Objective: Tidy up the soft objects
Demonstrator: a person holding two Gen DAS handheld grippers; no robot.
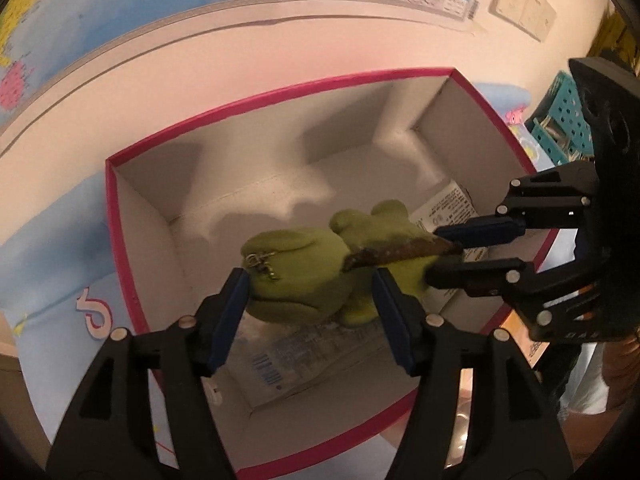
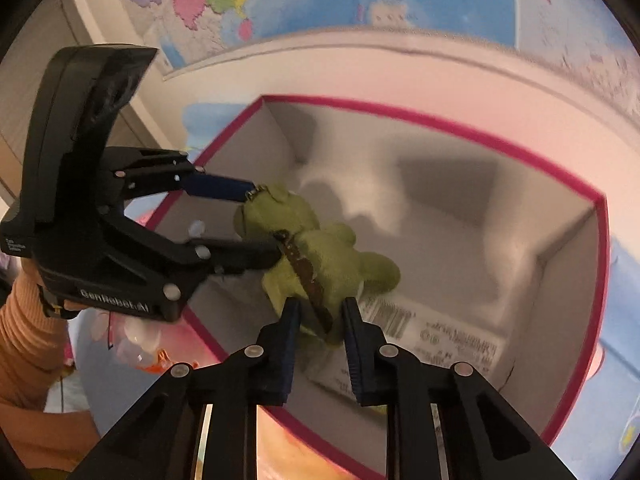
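the green plush toy (image 1: pixel 304 268) hangs just inside the pink-rimmed box (image 1: pixel 120 216), above the printed packets (image 1: pixel 316 356) lying on its floor; whether its feet touch them we cannot tell. its long axis runs from head to feet roughly across the box, a brown strap (image 1: pixel 400 250) lying along it.

our left gripper (image 1: pixel 310 292) straddles the head end, fingers at a middling spread. the left pad (image 1: pixel 232 300) looks to touch the plush near the metal clasp (image 1: pixel 262 264), while a gap shows at the other pad, so we judge the grip loosened rather than firm. our right gripper (image 2: pixel 320 320) is narrow, pinching the strap and the foot end between its pads. both hands are equally near; the toy bridges them.

the coming move, we judge, is letting it down onto the packets, straight below the fingers.

the right wrist view shows the left gripper's upper finger (image 2: pixel 218 186) at the clasp, and an orange sleeve (image 2: pixel 24 320); the left wrist view shows the gap at that gripper's pads.
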